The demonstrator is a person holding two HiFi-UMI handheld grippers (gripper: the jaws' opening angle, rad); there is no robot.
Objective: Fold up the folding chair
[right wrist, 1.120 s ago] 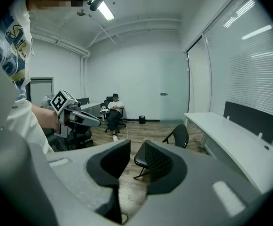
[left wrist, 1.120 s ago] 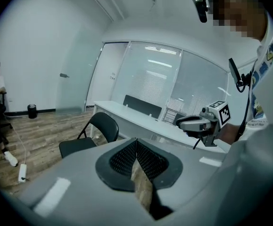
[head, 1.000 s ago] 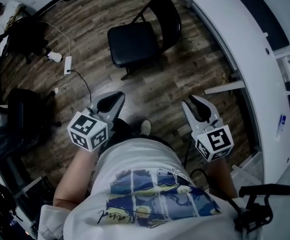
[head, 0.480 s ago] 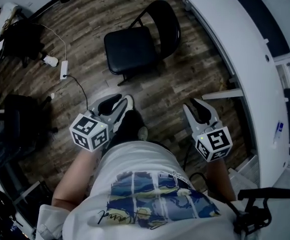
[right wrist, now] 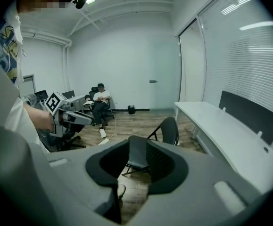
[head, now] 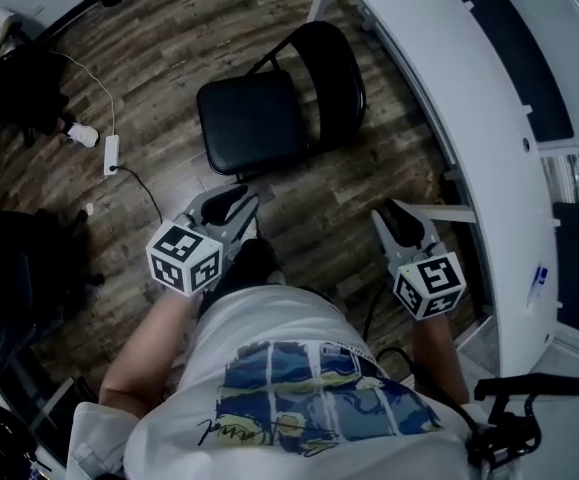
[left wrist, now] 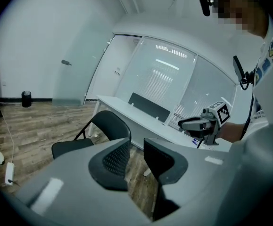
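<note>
The black folding chair [head: 254,123] stands unfolded on the wood floor, its backrest [head: 336,68] toward the white desk. My left gripper [head: 231,206] hovers just short of the seat's near edge. Its jaws have just been opening and stand open with nothing between them [left wrist: 136,149]. My right gripper [head: 397,220] is to the right of the chair, apart from it. Its jaws have also been opening and hold nothing; in the right gripper view [right wrist: 137,147] the distant chair [right wrist: 170,130] shows through the gap. Neither gripper touches the chair [left wrist: 109,126].
A long curved white desk [head: 449,88] runs along the right, close behind the chair. A power strip with its cable [head: 109,154] lies on the floor at the left, near a dark office chair [head: 39,238]. A person [right wrist: 98,102] sits at the far wall.
Both grippers have moved forward toward the chair as the person stepped closer. The left jaws have parted from nearly shut; the right jaws have widened slightly.
</note>
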